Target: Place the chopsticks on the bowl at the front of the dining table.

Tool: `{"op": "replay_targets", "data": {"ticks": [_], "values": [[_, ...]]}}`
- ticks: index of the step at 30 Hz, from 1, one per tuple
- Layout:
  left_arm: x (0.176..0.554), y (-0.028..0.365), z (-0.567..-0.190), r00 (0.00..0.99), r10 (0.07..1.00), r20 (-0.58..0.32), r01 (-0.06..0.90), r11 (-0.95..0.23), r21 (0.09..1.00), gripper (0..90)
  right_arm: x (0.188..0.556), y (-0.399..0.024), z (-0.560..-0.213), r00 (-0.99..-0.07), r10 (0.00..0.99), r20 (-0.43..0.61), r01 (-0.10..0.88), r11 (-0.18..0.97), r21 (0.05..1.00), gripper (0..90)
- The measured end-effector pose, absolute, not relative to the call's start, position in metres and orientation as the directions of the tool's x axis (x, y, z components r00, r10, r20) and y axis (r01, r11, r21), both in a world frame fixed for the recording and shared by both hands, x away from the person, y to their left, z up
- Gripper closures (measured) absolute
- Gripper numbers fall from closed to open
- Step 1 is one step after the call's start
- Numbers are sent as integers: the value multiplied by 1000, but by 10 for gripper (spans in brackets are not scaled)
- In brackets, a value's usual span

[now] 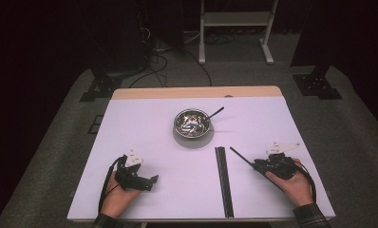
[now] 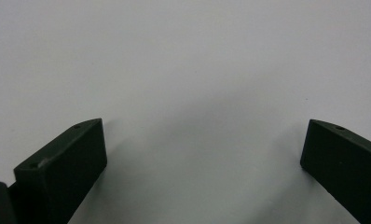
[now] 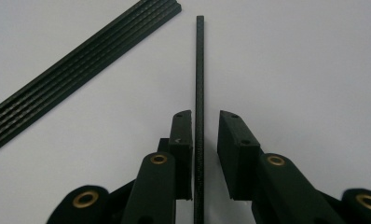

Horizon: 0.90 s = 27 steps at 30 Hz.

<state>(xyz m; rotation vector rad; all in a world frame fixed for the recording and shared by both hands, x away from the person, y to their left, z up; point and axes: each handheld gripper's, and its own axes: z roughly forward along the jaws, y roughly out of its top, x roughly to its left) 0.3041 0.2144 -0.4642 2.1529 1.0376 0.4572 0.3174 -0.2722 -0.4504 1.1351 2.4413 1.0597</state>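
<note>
Evidently set narrow around a single black rod point(image 3: 200, 93) lying on the bench between the right claw point(image 3: 205, 116) pads, one pad touching, other just clear, readying a pinch; left claw point(image 2: 202, 140) spread wide, idle.

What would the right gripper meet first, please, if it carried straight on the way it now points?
Probably the bundle of black sticks: the right gripper, with one thin black stick between its jaws, points up and left towards the bundle's far end, though it might just pass beyond it.
</note>
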Motion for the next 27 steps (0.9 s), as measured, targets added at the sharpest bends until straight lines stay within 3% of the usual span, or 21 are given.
{"op": "replay_targets", "data": {"ticks": [13,27], "values": [[304,214,-464,618,786,15,542,-440,716,0,319,-270,-453,-667,742,73,569,444,692,846],[304,215,-464,618,786,15,542,-440,716,0,318,-270,-454,-661,747,75,575,439,691,856]]}}
